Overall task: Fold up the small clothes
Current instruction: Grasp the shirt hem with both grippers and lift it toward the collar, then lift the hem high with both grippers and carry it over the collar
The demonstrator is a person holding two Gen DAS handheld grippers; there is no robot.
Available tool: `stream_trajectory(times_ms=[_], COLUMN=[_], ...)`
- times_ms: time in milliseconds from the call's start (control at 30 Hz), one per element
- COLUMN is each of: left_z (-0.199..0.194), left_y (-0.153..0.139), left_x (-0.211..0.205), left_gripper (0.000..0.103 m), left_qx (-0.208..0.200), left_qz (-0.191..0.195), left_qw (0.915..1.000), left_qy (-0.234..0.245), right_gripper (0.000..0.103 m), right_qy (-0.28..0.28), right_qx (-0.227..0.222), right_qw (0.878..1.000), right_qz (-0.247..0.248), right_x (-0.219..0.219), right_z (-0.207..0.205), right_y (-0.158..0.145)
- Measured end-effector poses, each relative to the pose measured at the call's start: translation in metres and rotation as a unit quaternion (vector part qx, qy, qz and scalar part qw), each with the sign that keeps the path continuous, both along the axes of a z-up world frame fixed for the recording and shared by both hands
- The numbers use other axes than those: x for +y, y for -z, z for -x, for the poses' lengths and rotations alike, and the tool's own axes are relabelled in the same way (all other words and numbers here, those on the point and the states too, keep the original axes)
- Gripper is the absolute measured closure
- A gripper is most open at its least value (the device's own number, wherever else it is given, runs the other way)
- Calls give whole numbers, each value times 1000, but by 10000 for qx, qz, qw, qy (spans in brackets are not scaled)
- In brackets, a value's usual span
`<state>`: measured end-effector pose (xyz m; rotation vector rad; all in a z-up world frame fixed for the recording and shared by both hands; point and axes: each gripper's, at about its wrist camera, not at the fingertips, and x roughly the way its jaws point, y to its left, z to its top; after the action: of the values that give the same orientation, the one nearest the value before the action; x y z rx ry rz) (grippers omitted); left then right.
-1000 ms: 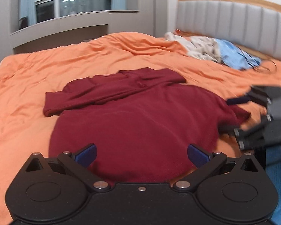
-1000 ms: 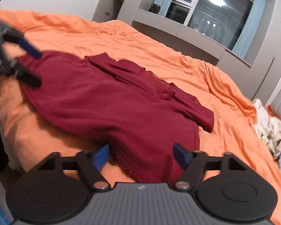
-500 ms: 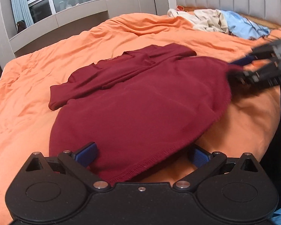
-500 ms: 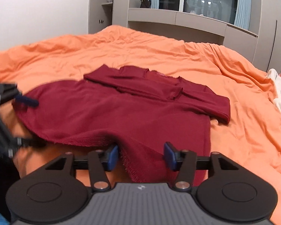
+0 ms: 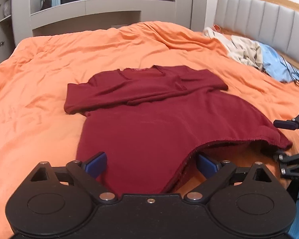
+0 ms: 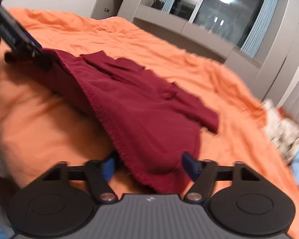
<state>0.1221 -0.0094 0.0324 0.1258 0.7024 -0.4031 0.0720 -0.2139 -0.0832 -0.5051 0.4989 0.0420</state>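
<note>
A dark red shirt (image 5: 149, 123) lies on the orange bed cover (image 5: 39, 103), sleeves folded across its upper part. Its hem hangs toward me at the bed's near edge. My left gripper (image 5: 151, 164) is open, its blue pads on either side of the left hem corner. My right gripper (image 6: 150, 164) is open too, with the right hem corner (image 6: 161, 175) between its pads. The hem is raised off the cover between the two grippers. Each gripper shows in the other's view: the right one (image 5: 289, 139) at the right edge, the left one (image 6: 22, 45) at upper left.
A heap of beige and blue clothes (image 5: 255, 59) lies near the grey padded headboard (image 5: 269, 23). Black cables (image 5: 295, 75) run beside the heap. Grey shelving and a window (image 5: 93, 8) stand beyond the far side of the bed.
Both grippers have moved in around the hem corners. The hem edge is lifted and stretched between them. The right gripper's pads stand wider than half a second ago.
</note>
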Motion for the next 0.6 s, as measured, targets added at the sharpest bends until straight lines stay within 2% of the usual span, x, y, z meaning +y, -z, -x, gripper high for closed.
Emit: stream_trajectory(times_ms=[33,67,133,233,467,533,600], left_z=[2,4,9,16,43,48,52], left_y=[-1,-1,0,4,20,25,29], left_x=[1,2,4,6,-6,-11,-17], left_gripper=[11,12,15,15,15,8,6], left_qx=[-69,-135,-197,-154,-390,-409,-514], left_qz=[-19,-53,-122,-133,-544,-631,-771], left_qw=[10000,9999,9997,9998,9972,9966,9951], left_qy=[-15,-13,9,74,326,347,337], right_gripper=[65,68,84,94,98,98,98], right_qy=[21,17,1,47,146,157,174], right_qx=[-115,-226,-418,-661,-907,-930,-961], right_qw=[9999,9997,9991,9977,9893,9853,9815], right_qz=[107,127,34,-147,-1132,-1422,-1644], right_x=[3,4,3,-2,-25,-32,-39], right_z=[1,3,7,8,-5,-12,-18], right_y=[-1,-3,-10,-25,-67,-76,-83])
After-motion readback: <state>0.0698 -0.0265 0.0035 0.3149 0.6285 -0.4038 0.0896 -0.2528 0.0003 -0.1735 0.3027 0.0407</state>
